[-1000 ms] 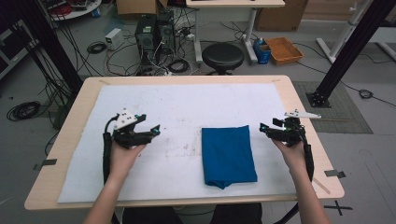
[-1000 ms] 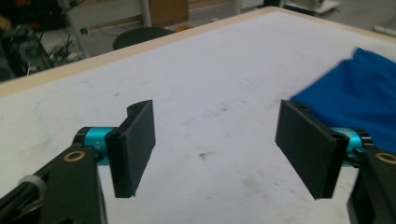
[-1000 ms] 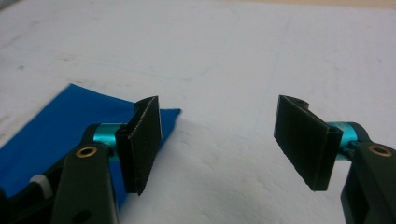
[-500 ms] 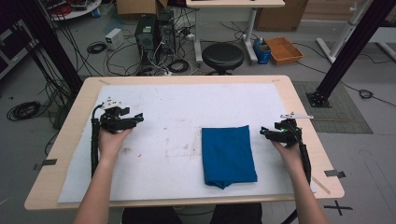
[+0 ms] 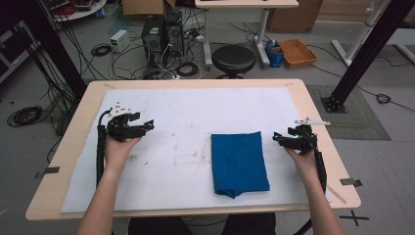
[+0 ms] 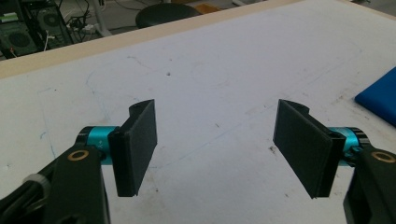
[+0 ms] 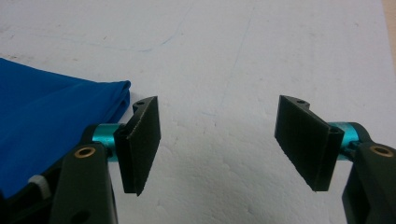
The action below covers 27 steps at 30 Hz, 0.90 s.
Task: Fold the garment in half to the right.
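From up high we can't really make out our jaws, but close up our left gripper (image 6: 215, 149) is wide open over bare white sheet (image 5: 195, 112), nothing held. The folded blue cloth (image 5: 239, 163) lies right of middle, cut off in both close-ups. Our right gripper (image 7: 217, 142) gapes empty just beside it.

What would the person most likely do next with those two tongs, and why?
Probably ease the right tongs inward to the blue cloth and pinch its near edge. The cloth lies folded flat on the white sheet, untouched, and both tongs stand open with nothing between them. The right pair sits just beside the cloth's edge, while the left tongs are much farther away.
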### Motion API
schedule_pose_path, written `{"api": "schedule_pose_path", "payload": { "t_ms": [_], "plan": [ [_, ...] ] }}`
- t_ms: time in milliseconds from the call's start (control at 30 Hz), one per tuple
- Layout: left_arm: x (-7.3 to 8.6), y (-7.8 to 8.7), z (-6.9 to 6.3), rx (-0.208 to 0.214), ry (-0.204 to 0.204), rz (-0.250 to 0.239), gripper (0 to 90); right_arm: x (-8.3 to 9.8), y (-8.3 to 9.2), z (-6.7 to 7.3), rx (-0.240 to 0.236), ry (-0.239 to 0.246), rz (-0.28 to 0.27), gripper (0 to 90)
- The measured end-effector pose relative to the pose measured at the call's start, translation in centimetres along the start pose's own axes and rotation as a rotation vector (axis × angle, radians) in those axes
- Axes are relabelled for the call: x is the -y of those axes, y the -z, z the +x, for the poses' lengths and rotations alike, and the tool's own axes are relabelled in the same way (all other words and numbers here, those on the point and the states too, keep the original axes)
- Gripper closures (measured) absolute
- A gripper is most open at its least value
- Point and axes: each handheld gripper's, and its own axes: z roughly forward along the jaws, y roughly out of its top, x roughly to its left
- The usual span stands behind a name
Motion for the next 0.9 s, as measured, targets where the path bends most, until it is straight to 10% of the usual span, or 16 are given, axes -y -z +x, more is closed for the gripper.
{"api": "schedule_pose_path", "payload": {
  "t_ms": [900],
  "plan": [
    [0.4,1.8,-1.5,0.046,-0.021,-0.079,30.4,-0.7,1.3,0.2,-0.01,-0.011,-0.05,31.5]
  ]
}}
